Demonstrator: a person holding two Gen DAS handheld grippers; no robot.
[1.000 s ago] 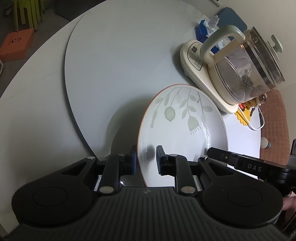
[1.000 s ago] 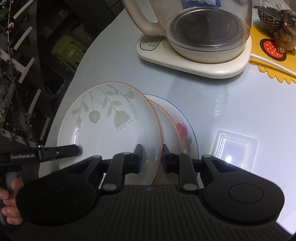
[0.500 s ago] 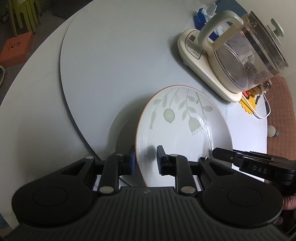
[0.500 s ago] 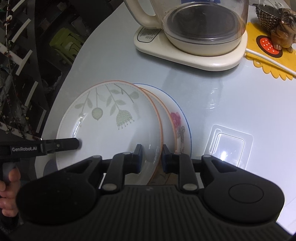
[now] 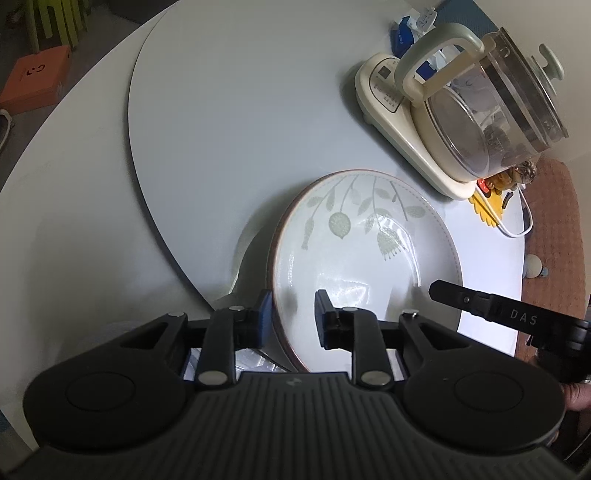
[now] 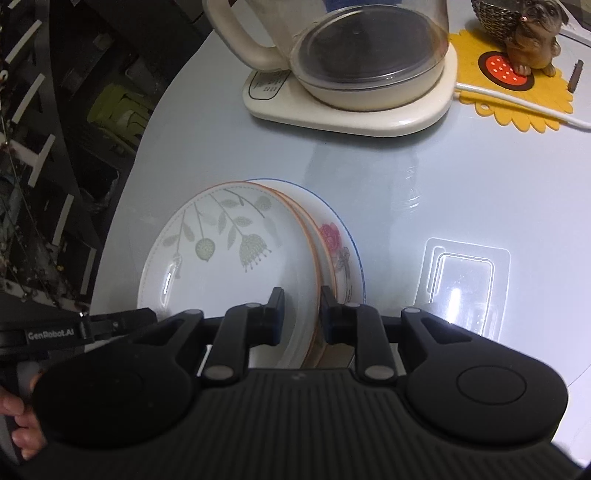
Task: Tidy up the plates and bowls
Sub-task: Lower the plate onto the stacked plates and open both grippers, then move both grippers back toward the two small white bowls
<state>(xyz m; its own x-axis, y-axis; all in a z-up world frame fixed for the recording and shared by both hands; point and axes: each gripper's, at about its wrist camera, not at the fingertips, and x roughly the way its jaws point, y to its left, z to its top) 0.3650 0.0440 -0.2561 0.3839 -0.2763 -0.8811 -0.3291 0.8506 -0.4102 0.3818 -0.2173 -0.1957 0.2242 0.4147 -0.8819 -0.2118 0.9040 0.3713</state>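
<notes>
A white leaf-patterned plate [image 5: 362, 258] [image 6: 229, 258] lies on top of an orange-rimmed plate [image 6: 325, 243] and a blue-rimmed rose plate [image 6: 341, 251] on the pale table. My left gripper [image 5: 293, 314] has the plate's near rim between its jaws. The jaws are opening slightly, and the pads still look to be on the rim. On the opposite rim, my right gripper [image 6: 301, 306] is shut on the same plate. Each view shows the other gripper's finger [image 5: 461, 297] [image 6: 122, 319] at the plate's edge.
A glass kettle on a cream base [image 5: 480, 110] [image 6: 369, 55] stands just beyond the plates. A yellow mat [image 6: 517, 99] with a dog figurine [image 6: 532, 33] and a white cable lie at the right. A clear plastic tray [image 6: 465, 288] sits beside the stack. The grey turntable [image 5: 221, 129] stretches to the left.
The leaf plate has slid further over the two plates beneath it, so less of them shows. Both grippers stayed on its rim and moved little.
</notes>
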